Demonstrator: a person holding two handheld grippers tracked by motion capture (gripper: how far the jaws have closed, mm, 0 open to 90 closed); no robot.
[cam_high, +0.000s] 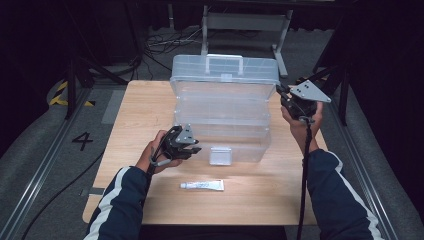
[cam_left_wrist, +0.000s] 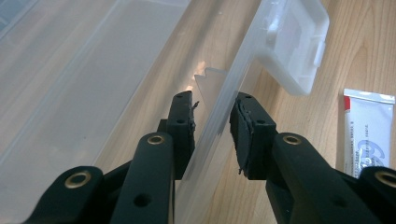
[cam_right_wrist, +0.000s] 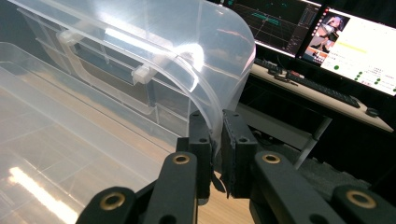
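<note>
Judging from its clear thin walls, the plastic box (cam_high: 222, 117) will be light, smooth and somewhat springy: stiff along its rims and corners, flexible in the flat panels, and liable to slide on the wooden table (cam_high: 140, 115) if pulled from one side alone. It sits at the table's centre, its lid (cam_high: 225, 70) swung up at the 12 o'clock edge, its front latch (cam_high: 220, 155) hanging down at 6 o'clock. A white tube (cam_high: 202, 185) lies on the table just beyond that latch, toward the person.

The rims look the soundest places to grip, and both grippers are on them. The left gripper (cam_high: 186, 145), at roughly 8 o'clock of the box, reaches in level from the front left corner; in the left gripper view its jaws stand narrow on either side of the front wall's edge (cam_left_wrist: 212, 121), the right pad looking just clear of it, so whether they pinch cannot be told. The right gripper (cam_high: 292, 97), at 3 o'clock and raised, is held upright by a bent wrist; in the right gripper view its jaws are clamped tight on the lid's curved corner (cam_right_wrist: 215, 126). Squeezing harder would likely only flex the plastic.
</note>
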